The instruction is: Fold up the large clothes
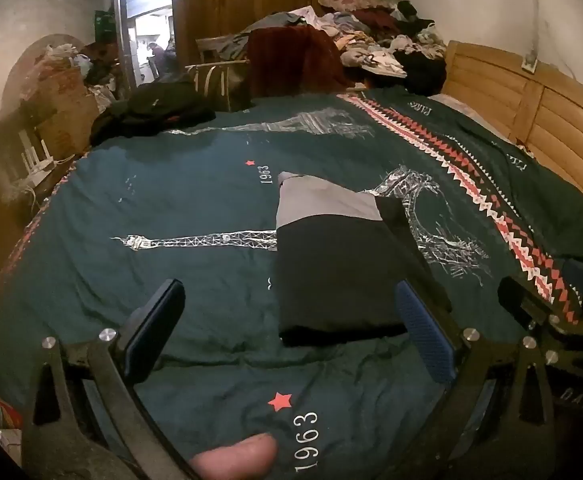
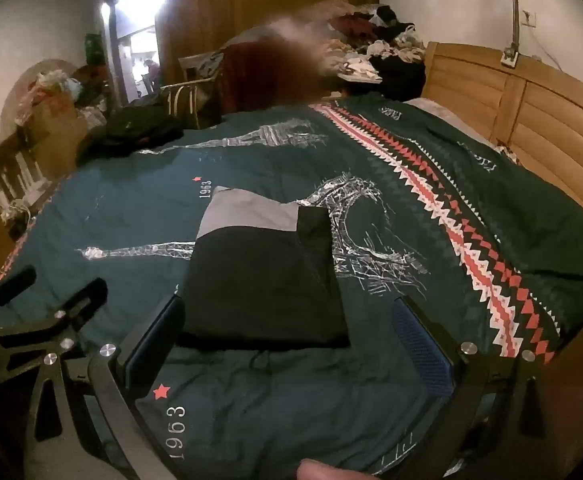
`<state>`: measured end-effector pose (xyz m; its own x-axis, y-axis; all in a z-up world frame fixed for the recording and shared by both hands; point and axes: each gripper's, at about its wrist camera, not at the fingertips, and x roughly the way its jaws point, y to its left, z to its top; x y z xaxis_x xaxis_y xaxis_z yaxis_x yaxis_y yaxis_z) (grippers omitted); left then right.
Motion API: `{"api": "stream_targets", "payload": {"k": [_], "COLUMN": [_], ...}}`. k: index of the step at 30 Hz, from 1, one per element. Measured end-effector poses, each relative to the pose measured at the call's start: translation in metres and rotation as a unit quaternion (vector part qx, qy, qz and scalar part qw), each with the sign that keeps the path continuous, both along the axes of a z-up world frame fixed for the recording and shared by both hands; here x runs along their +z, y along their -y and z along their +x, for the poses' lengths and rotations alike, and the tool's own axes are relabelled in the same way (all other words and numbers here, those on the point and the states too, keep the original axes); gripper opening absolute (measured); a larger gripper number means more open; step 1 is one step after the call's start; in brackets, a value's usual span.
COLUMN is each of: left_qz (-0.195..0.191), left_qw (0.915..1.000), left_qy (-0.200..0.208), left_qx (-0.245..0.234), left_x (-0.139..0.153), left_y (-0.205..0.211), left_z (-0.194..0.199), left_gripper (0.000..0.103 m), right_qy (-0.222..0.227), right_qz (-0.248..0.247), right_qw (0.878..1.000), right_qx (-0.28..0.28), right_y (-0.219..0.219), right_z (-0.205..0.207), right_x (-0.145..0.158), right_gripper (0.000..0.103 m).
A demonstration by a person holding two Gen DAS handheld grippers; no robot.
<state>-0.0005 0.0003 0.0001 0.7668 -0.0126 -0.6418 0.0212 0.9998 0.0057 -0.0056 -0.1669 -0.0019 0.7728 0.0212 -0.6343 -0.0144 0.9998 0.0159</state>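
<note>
Left wrist view is showing the left gripper (image 1: 291, 332) hovering with its 2 fingers spread wide and grasping nothing, low over the bedspread (image 1: 171, 208). The folded garment (image 1: 339, 264), black with a grey upper part, is lying flat on the bedspread just ahead of the fingertips. The right gripper (image 2: 291, 336) is likewise hanging released, its fingers flanking the garment's near edge without touching it.

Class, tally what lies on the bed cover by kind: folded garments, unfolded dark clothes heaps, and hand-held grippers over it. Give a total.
Folded black-and-grey garment: 1
Unfolded dark clothes heap: 1
Hand-held grippers, left and right, both open: 2
Total: 4
</note>
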Motion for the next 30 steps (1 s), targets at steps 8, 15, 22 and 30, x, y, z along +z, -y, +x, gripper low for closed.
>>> {"api": "stream_targets", "payload": {"k": [8,15,22,30], "left_qz": [0.000,0.003,0.004,0.004], "left_qw": [1.0000,1.0000,1.0000,1.0000], "left_qy": [-0.005,-0.006,-0.008,-0.009], "left_qx": [0.000,-0.002,-0.003,-0.003], "left_x": [-0.0003,0.0028,0.0016,0.0021], "left_y": [0.0000,-0.0055,-0.0009,-0.0003], "left_z": [0.0009,0.0000,-0.0001,0.0003], "left_gripper": [0.103,0.103,0.103,0.103], "right_qy": [-0.001,-0.003,-0.009,-0.010], "right_qz": [-0.002,-0.004,-0.004,-0.004], "right_qw": [1.000,1.000,1.000,1.000], "right_qx": [-0.002,0.001,0.003,0.002], "right_y": [0.0041,-0.0031,0.0017,0.0012], "right_z": [-0.0018,-0.0051,-0.0003,0.0002], "right_x": [0.0010,-0.0033,-0.0029,-0.0045], "right_gripper": [0.103,0.103,0.103,0.103]}}
